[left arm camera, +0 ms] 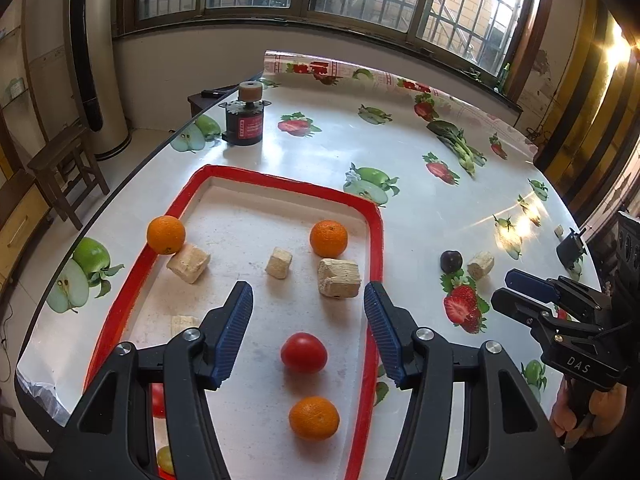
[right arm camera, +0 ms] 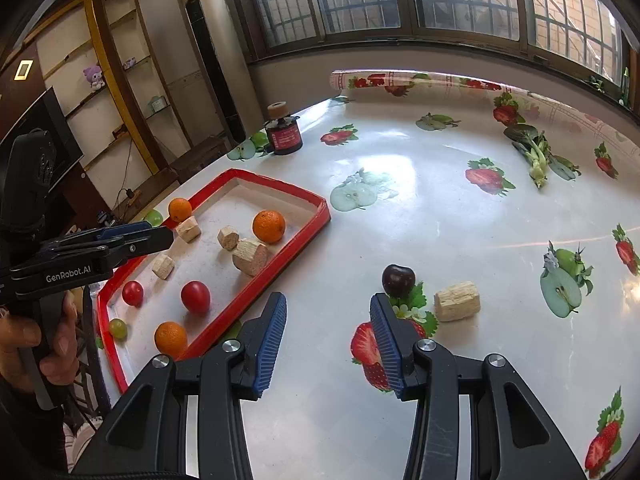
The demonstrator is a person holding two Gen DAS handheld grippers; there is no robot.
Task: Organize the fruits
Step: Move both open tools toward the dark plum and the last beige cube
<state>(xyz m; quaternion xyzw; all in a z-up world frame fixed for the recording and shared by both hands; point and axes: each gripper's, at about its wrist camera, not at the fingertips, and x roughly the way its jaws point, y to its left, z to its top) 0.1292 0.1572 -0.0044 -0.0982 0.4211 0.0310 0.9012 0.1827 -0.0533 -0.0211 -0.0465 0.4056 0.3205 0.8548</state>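
A red-rimmed white tray (left arm camera: 374,240) (right arm camera: 316,216) holds three oranges (left arm camera: 328,238) (right arm camera: 269,226), red tomatoes (left arm camera: 303,352) (right arm camera: 195,297), a green grape (right arm camera: 118,328) and several pale wooden blocks (left arm camera: 339,278). A dark plum (left arm camera: 451,261) (right arm camera: 398,280) lies on the table right of the tray, beside another wooden block (left arm camera: 481,265) (right arm camera: 457,301). My left gripper (left arm camera: 308,300) is open and empty above the tray, over the tomato. My right gripper (right arm camera: 328,304) is open and empty, just short of the plum and left of it.
The round table (right arm camera: 440,208) has a fruit-print cover. A small dark jar with a cork top (left arm camera: 245,118) (right arm camera: 284,130) stands at its far left edge. A wooden stool (left arm camera: 64,168) and a standing air conditioner (right arm camera: 216,60) are beyond the table.
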